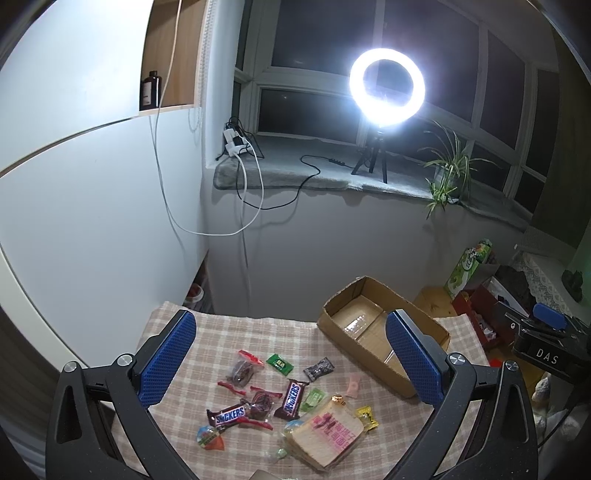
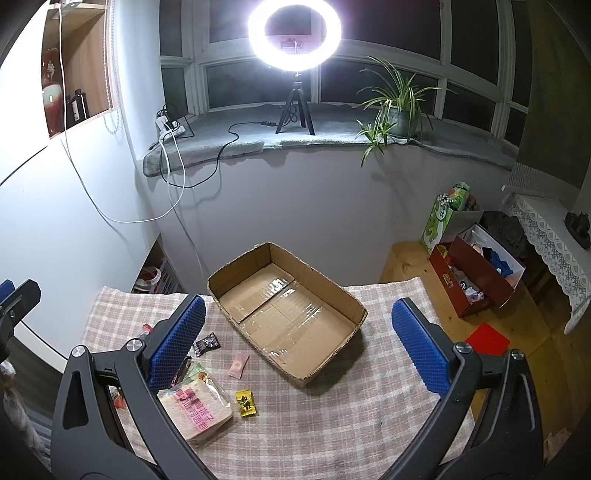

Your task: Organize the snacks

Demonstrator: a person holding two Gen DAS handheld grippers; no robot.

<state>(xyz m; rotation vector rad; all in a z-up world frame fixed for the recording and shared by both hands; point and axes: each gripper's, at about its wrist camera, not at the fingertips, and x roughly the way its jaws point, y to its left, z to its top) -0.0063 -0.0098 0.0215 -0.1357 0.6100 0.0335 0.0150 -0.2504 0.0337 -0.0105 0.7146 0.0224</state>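
Several wrapped snacks lie on the checked tablecloth [image 1: 221,332]: two Snickers bars [image 1: 291,398], a bagged bread slice [image 1: 325,435], red-wrapped dates [image 1: 242,371], a green candy [image 1: 279,363] and a yellow candy [image 1: 367,417]. An empty cardboard box [image 1: 354,317] sits at the far right of them. My left gripper [image 1: 291,354] is open above the snacks, holding nothing. My right gripper [image 2: 295,343] is open above the box's [image 2: 288,314] near edge, empty. The bread [image 2: 195,410], yellow candy [image 2: 245,402] and a pink candy [image 2: 238,365] show in the right wrist view.
A ring light [image 2: 293,33] on a tripod, cables and a potted plant [image 2: 395,107] stand on the windowsill behind. A red box [image 2: 472,277] and green carton [image 2: 443,218] sit on the wooden floor right of the table. A white cabinet [image 1: 92,221] is at left.
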